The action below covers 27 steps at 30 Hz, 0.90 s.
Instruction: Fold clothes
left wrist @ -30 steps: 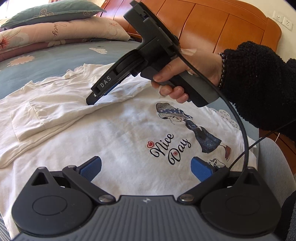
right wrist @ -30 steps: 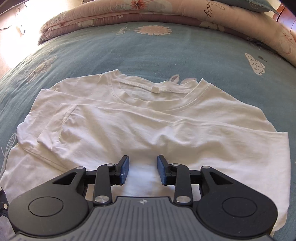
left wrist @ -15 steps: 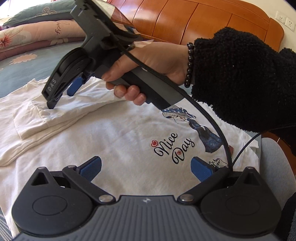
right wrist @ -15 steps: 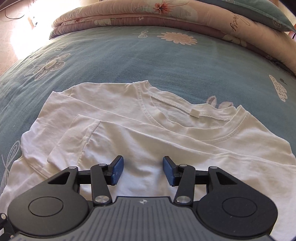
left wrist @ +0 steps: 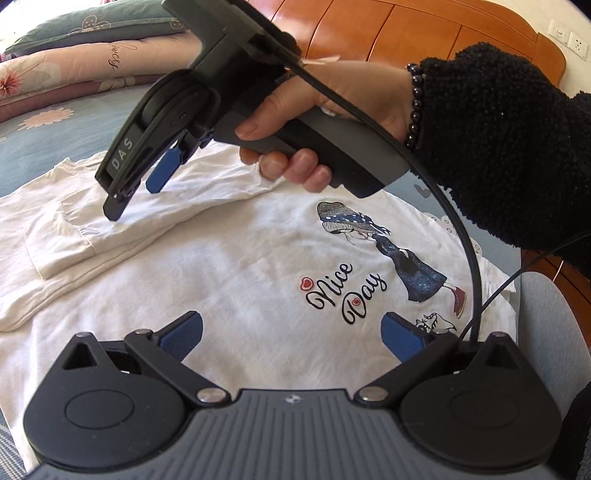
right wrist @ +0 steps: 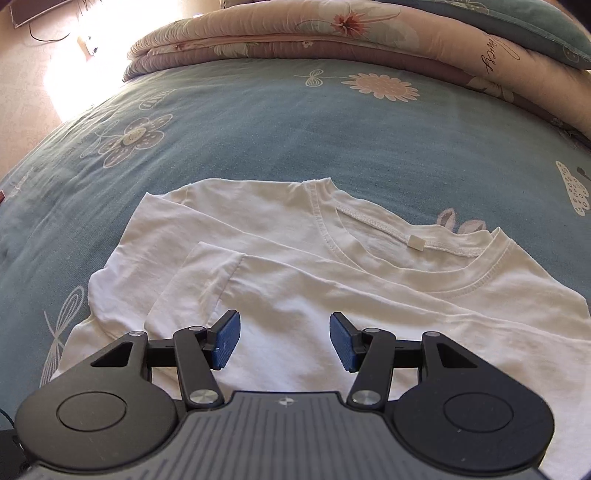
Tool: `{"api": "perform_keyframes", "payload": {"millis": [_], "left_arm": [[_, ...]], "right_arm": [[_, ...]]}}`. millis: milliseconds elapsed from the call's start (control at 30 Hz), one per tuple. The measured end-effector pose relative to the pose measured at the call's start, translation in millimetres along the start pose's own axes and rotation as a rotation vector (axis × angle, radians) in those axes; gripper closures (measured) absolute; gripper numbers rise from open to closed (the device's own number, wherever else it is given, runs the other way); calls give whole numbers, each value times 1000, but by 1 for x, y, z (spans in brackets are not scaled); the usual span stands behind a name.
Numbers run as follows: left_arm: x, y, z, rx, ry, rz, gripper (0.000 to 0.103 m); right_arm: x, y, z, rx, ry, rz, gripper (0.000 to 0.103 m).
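Observation:
A white T-shirt (left wrist: 236, 273) with a "Nice Day" print (left wrist: 343, 295) lies flat on the bed. One sleeve (left wrist: 66, 236) is folded in over its chest. My left gripper (left wrist: 291, 338) hovers open over the lower part of the shirt, nothing between its blue pads. A hand holds my right gripper (left wrist: 136, 192) above the folded sleeve, near the collar end. In the right wrist view, the right gripper (right wrist: 284, 339) is open over the shirt (right wrist: 295, 295), holding nothing. The neckline (right wrist: 406, 254) and the folded sleeve (right wrist: 207, 280) lie just beyond it.
The shirt rests on a blue flowered bedspread (right wrist: 258, 129). Folded quilts and pillows (right wrist: 369, 33) are stacked at the bed's far side. A wooden headboard (left wrist: 424, 33) stands behind the black-sleeved arm (left wrist: 509, 147). A cable (left wrist: 469, 236) loops from the right gripper over the shirt.
The right gripper has moved left along the shirt toward the folded sleeve and lifted slightly. Its jaws have widened. The left gripper has stayed put and open.

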<state>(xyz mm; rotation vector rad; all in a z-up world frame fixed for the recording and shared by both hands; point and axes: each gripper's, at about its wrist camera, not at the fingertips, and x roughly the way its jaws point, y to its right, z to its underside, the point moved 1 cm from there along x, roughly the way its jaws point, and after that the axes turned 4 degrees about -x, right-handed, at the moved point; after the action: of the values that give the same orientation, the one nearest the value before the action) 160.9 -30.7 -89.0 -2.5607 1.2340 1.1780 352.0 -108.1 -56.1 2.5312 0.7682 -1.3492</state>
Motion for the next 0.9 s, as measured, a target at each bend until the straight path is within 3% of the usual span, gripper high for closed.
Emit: {"api": "perform_keyframes", "payload": {"millis": [33,100,233,400,533,700,800,900], "left_arm": [[0,0,0,0,-4,-1,1],[1,-1,1,-2,-8,-2,1],[2,-4,1,-11,-10,-20,1],[8,1,4,10,-27,-41,1],[10,4,7,31,-33,-39,1],[9,4,8,31,-34,-37,1],[10,3,8,24,-33,-35,1],[10,4,8,27,-36,-29,1]], "right_arm": [[6,-2,5,8,-10,-9,44],[14,-6,11,12,-20,-26,25],[-4,1,8,20,22,-54,27],[-36,60,16,186,70,79,27],[-24,91,31,278,41,111,27],[1,84,22,217,68,170,15],[-5,79,12,204,58,192,16],[-15,69,31,199,46,174,16]]}}
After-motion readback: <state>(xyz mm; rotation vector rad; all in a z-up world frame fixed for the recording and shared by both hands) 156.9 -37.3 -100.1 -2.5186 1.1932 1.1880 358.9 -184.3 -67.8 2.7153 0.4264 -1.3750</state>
